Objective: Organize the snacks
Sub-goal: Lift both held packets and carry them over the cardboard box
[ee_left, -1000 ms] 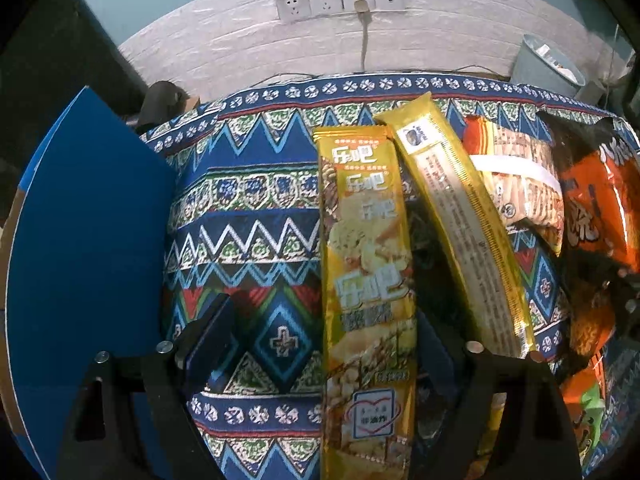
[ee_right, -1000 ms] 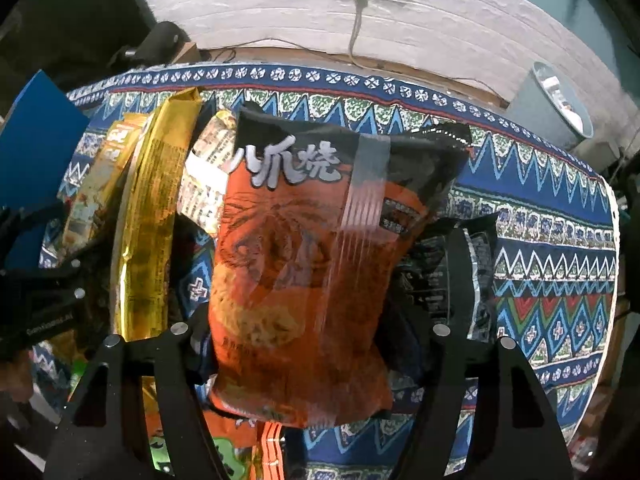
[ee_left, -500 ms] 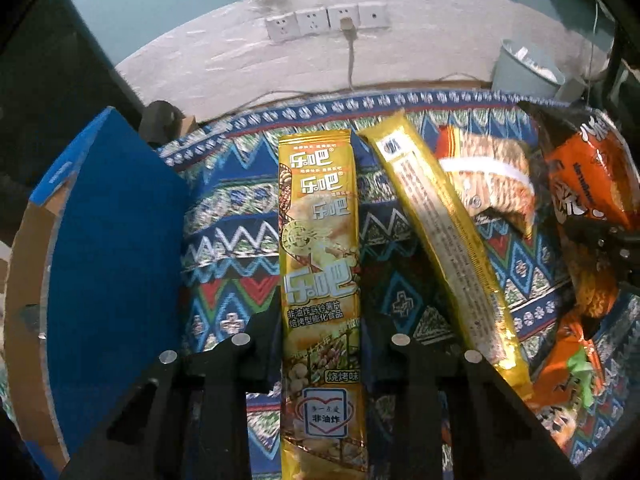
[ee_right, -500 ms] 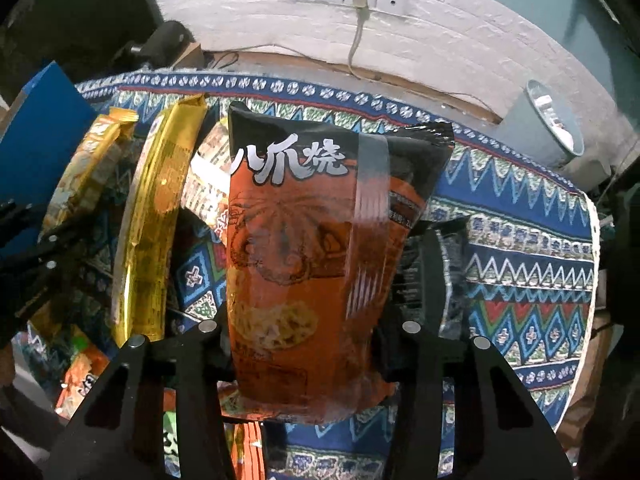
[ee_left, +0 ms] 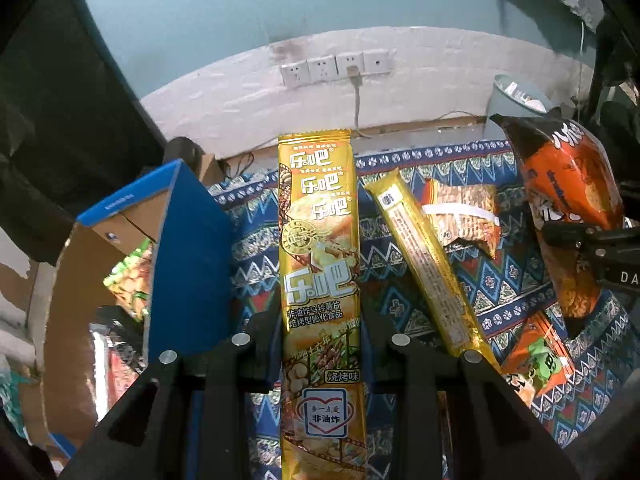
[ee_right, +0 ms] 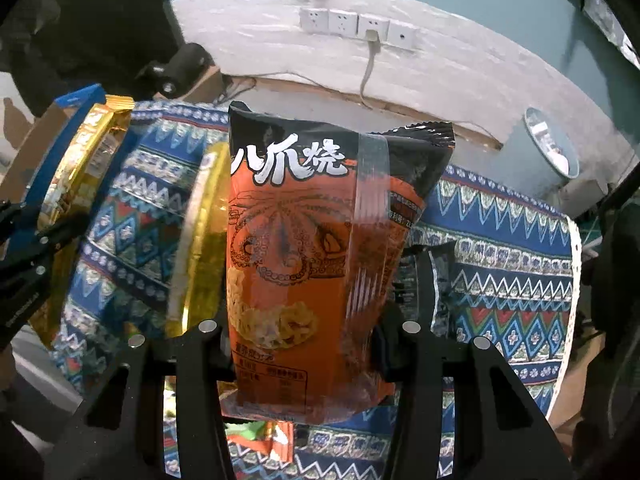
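A long yellow snack packet (ee_left: pixel 320 280) is pinched upright between the fingers of the left gripper (ee_left: pixel 320 344), lifted above a patterned tablecloth (ee_left: pixel 496 280). An orange and black snack bag (ee_right: pixel 304 264) is clamped in the same way by the right gripper (ee_right: pixel 304 336), its top standing well above the fingers.

Several risks can be judged from here. The yellow packet is held near its lower end, so it could be expected to flop or slide out if swung quickly. The orange bag is puffy and glossy, so slipping is possible if the squeeze is light. The two grippers are near each other, and a bump could be caused if both were carried toward the blue cardboard box (ee_left: pixel 188 248) together.

In the left view, the open box at the left is seen with packets already inside, and more snacks are seen lying on the cloth: a second yellow packet (ee_left: pixel 432 268) and a small orange pack (ee_left: pixel 464 216). In the right view, the bare right part of the cloth and a grey bin (ee_right: pixel 552 148) beyond it are shown.
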A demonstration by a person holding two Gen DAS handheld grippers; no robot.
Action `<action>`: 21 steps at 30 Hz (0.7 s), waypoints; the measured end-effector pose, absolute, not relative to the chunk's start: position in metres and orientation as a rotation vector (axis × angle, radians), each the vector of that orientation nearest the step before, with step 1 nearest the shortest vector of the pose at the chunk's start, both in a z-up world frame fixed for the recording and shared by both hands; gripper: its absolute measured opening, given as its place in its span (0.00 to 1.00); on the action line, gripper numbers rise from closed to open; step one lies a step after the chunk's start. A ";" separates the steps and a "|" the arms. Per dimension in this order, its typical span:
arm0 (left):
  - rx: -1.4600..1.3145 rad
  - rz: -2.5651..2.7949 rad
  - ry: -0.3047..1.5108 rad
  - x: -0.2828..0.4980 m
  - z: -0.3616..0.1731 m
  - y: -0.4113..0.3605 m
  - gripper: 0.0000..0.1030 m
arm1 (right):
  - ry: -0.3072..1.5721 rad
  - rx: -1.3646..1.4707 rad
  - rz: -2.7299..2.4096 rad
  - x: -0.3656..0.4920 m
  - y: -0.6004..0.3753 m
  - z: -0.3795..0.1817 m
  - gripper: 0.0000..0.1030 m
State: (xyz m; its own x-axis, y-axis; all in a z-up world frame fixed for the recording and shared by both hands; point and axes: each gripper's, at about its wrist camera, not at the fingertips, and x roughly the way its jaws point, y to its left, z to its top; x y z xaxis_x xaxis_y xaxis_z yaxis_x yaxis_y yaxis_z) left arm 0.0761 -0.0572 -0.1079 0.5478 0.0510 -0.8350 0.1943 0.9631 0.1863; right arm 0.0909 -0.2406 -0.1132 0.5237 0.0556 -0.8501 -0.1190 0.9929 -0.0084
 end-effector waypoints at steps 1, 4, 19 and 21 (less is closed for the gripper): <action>0.274 -0.086 0.984 0.074 -0.106 -0.055 0.30 | 1.007 -0.070 0.110 0.089 -0.238 -0.109 0.45; 0.267 -0.082 0.970 0.066 -0.095 -0.053 0.30 | 0.989 -0.068 0.129 0.085 -0.233 -0.100 0.45; 0.270 -0.054 0.897 0.042 -0.058 -0.032 0.30 | 0.925 -0.088 0.213 0.070 -0.196 -0.066 0.45; 0.273 -0.049 0.888 0.039 -0.054 -0.028 0.30 | 0.919 -0.090 0.225 0.069 -0.190 -0.062 0.45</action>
